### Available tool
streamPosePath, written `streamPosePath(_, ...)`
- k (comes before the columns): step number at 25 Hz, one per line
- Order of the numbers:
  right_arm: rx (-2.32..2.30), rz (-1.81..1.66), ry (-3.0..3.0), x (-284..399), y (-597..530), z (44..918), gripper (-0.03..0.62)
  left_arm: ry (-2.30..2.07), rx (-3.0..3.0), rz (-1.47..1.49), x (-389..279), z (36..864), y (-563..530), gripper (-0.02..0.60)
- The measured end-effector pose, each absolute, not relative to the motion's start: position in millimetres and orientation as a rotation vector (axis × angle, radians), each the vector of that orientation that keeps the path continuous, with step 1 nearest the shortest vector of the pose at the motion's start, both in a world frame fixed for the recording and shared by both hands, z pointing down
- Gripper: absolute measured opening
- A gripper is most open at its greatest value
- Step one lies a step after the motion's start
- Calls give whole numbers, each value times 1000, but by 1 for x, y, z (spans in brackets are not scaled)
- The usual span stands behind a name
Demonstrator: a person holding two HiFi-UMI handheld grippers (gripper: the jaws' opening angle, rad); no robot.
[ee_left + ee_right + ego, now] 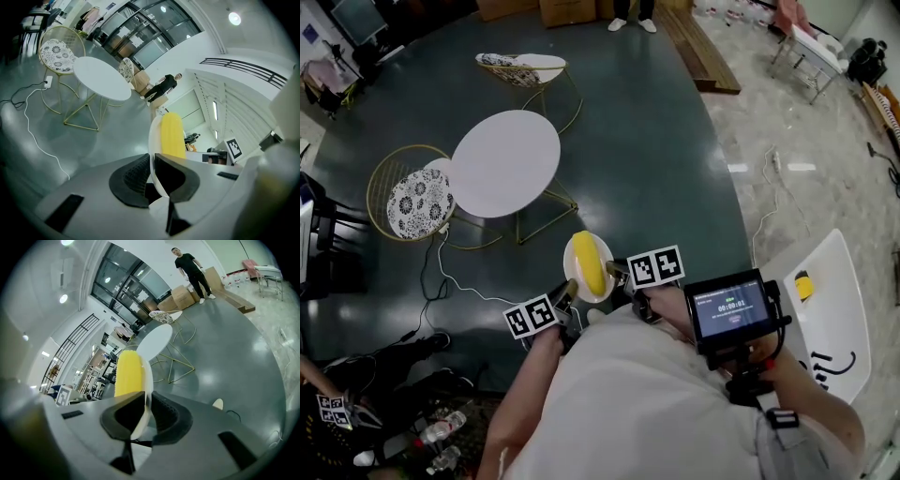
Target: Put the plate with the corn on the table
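- Pale shirt point(628, 394) of the person fills the foot of the head view; just past it the plate point(574, 251) hangs in the air, near the surface point(506, 164) but not yet over it
- left hand-held gripper point(567, 289) is clamped on the plate's rim, one jaw above and one below; right hand-held gripper point(616, 270) pinches the opposite rim the same way
- corn point(589, 262) lies loose along the plate's middle; nothing pins it
- step in hand, by my reading: carrying the plate to the surface; the set-down is not begun
- to do it well: hold both grips level so the corn cannot roll; move them together so the rim is not twisted; step over the cable point(441, 272) on the floor before the surface; stay clear of the chair point(420, 199) tucked beside the surface; rest the plate flat, well in from the edge, before letting go
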State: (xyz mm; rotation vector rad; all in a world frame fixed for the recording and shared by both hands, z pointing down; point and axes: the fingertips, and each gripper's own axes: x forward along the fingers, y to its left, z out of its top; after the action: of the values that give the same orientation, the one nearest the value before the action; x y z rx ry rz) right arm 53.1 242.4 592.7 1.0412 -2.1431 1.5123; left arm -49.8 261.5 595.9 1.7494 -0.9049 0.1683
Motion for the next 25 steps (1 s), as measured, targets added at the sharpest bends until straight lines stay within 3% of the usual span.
streamPosePath(25,1020,1529,-2173,45,240,586,54,-930,1730,144,-57,594,262,38)
